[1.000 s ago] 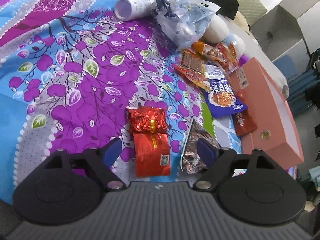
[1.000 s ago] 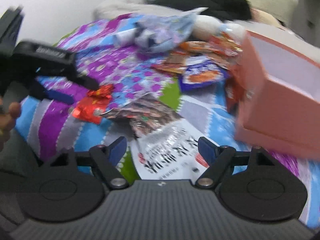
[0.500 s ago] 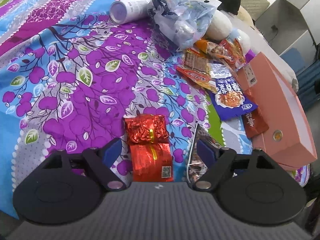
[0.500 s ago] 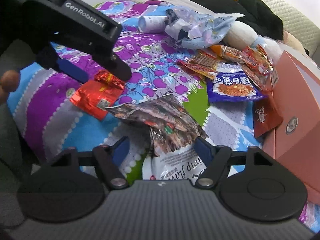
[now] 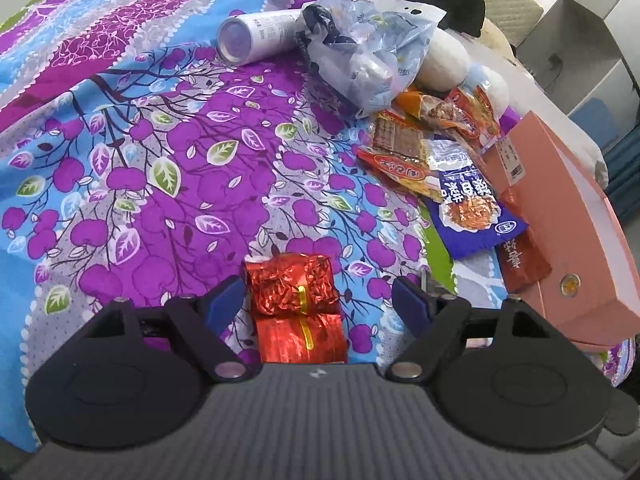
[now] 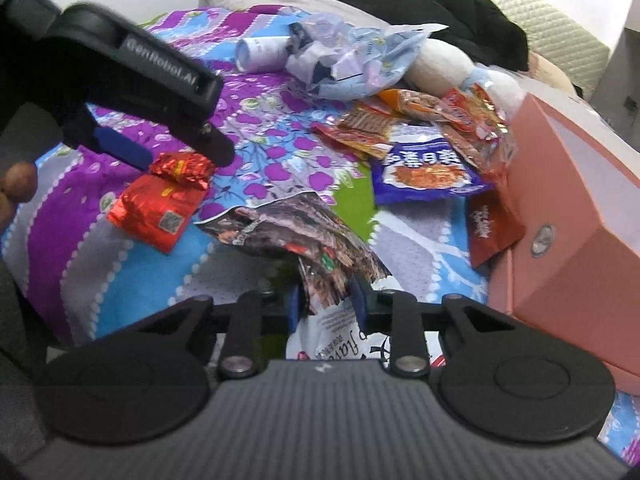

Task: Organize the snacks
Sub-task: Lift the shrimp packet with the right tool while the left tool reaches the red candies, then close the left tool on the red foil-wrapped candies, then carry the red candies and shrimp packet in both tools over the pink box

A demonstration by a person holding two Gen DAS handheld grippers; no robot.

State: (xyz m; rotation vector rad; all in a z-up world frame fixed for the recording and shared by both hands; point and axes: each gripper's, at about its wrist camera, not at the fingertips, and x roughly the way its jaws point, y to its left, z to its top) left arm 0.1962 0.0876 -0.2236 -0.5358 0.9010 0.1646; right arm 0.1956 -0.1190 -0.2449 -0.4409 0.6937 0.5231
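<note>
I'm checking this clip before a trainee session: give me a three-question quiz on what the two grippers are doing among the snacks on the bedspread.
1. True or false: the right gripper is shut on the dark printed foil snack bag.
2. Which item lies between the open fingers of the left gripper?
A. blue-and-white noodle packet
B. crinkled red foil packet
C. white cylindrical bottle
3. Fill in: the pink cardboard box sits at the ____ edge of the right wrist view.

Key: 1 true; 2 B; 3 right.
</note>
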